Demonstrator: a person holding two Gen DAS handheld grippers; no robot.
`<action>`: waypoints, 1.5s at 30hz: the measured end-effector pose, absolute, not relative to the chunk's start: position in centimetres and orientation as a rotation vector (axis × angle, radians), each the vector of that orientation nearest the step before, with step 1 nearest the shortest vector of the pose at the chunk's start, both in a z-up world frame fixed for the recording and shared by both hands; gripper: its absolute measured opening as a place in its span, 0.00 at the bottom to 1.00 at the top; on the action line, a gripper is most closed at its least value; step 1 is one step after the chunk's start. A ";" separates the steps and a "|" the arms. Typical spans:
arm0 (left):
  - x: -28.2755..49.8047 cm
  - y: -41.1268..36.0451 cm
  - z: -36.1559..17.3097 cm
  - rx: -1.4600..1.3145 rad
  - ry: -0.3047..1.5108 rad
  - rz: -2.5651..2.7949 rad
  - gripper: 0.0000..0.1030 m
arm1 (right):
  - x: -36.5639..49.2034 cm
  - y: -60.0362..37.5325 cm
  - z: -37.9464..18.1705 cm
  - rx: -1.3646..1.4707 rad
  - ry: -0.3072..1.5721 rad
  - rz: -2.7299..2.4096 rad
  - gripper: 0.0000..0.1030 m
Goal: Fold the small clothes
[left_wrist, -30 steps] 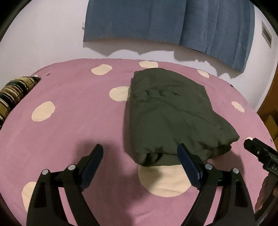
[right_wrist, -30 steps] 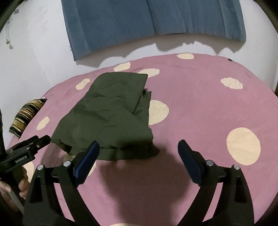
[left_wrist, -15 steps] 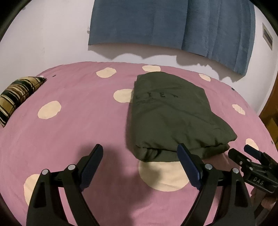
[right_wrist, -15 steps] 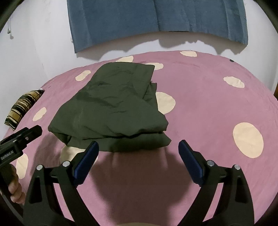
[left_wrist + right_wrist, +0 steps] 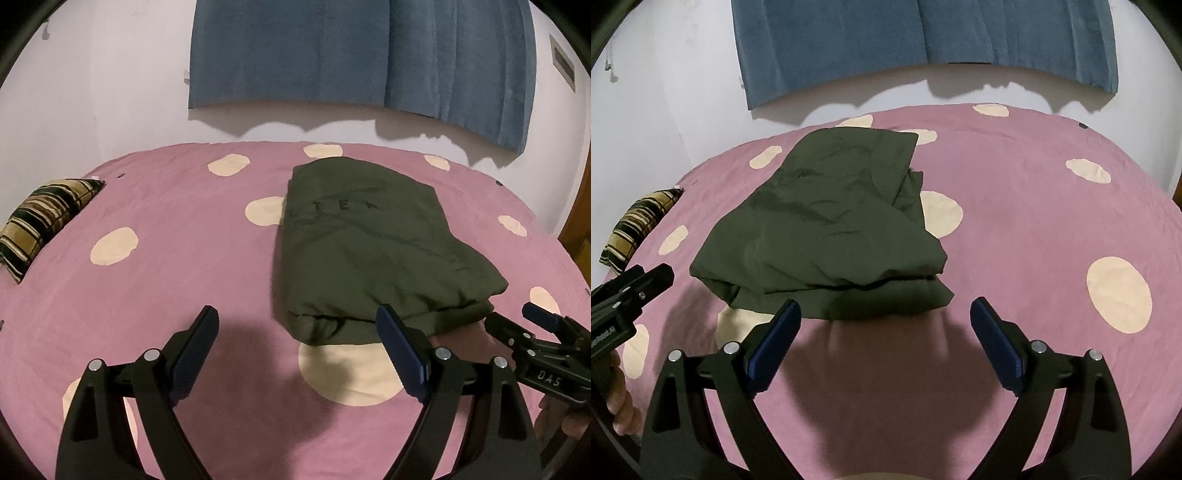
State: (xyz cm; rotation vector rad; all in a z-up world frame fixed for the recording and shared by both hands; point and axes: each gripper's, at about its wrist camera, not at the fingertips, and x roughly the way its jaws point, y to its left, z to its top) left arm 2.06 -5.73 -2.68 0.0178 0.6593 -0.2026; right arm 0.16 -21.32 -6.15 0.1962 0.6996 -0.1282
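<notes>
Garment: green shirt (image 5: 369,251) lies folded, centre of frame, on the spotted pink bed (image 5: 166,266).
Left gripper (image 5: 299,354): released, empty.
Right gripper (image 5: 886,347): released, empty.
Progress: this piece looks finished.

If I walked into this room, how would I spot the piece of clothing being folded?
Look for the pink bedspread with cream dots, under the blue curtain on the wall. Near its middle lies a dark olive green garment, folded into a thick rectangular bundle. The only other cloth item on the bed is a striped pillow at the far edge, so the plain dark green bundle stands out.
</notes>
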 end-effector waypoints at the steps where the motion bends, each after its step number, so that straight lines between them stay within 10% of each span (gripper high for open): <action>1: 2.0 -5.8 -2.7 0.017 0.662 -0.203 0.83 | 0.1 -21.3 -6.2 0.197 0.701 -0.129 0.90; 45: 2.2 -5.7 -1.6 0.003 0.620 -0.206 0.86 | 0.2 -20.2 -7.8 0.216 0.754 -0.099 0.90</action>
